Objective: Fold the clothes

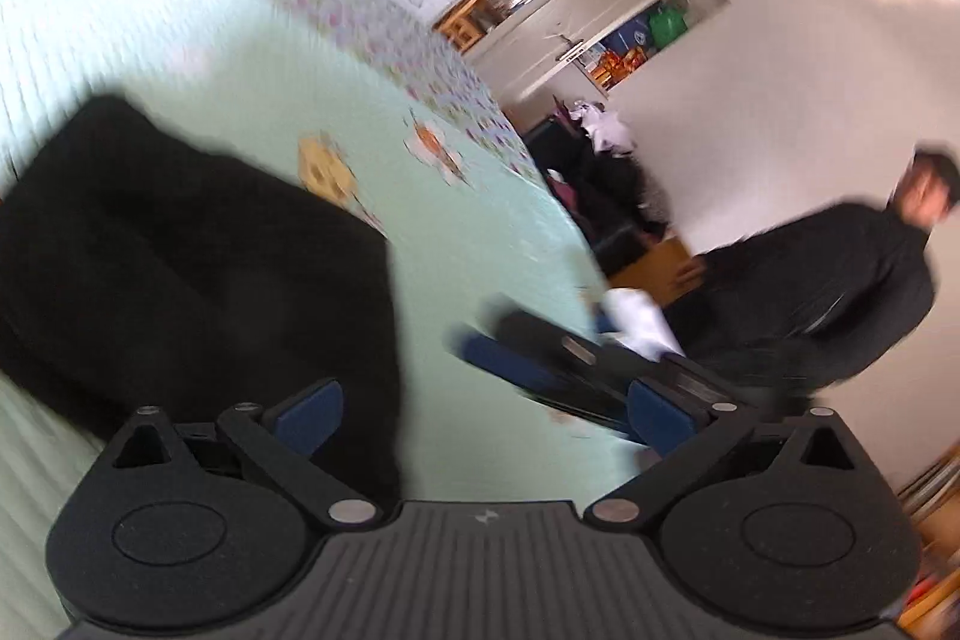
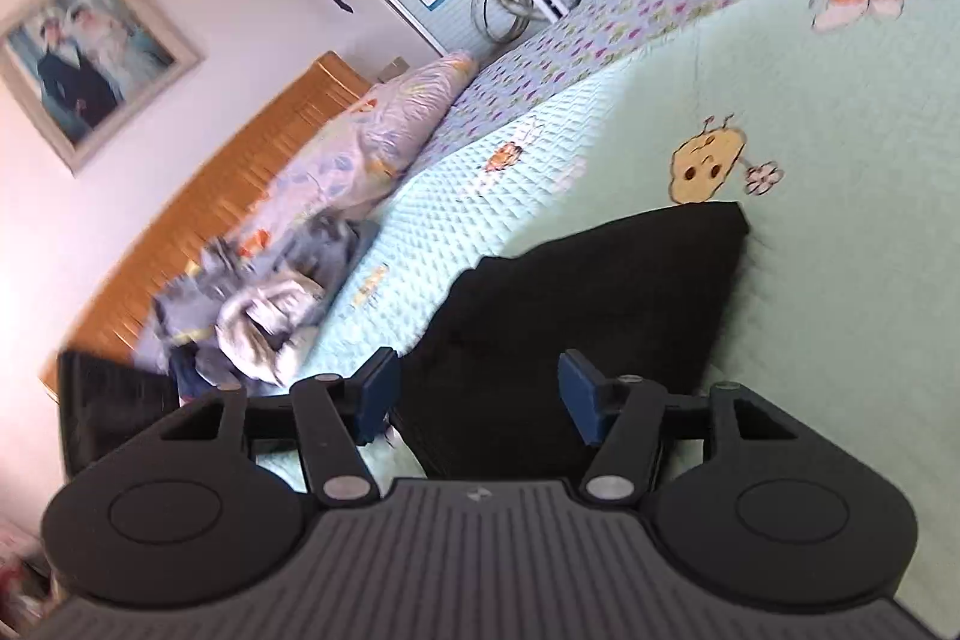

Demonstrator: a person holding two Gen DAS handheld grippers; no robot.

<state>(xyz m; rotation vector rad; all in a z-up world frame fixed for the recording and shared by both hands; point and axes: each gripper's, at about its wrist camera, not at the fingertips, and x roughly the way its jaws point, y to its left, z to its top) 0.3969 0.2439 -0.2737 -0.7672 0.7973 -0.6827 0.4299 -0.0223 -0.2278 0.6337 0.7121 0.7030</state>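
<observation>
A black garment (image 1: 180, 268) lies folded in a thick block on the pale green quilted bedspread (image 1: 492, 244). My left gripper (image 1: 486, 418) hovers over the garment's right edge, jaws wide open with nothing between them. In the right wrist view the same black garment (image 2: 600, 304) runs out ahead to a corner near a yellow cartoon patch. My right gripper (image 2: 480, 397) stands open just over its near end, and the cloth shows in the gap without the pads pressing on it. The left wrist view also catches that other gripper (image 1: 528, 364), blurred, low over the bed.
A person in black (image 1: 840, 292) stands at the bed's right side. A heap of crumpled clothes (image 2: 258, 316) and a flowered pillow (image 2: 384, 124) lie against the wooden headboard (image 2: 198, 214). A cupboard and clutter (image 1: 600, 160) stand beyond the bed's far edge.
</observation>
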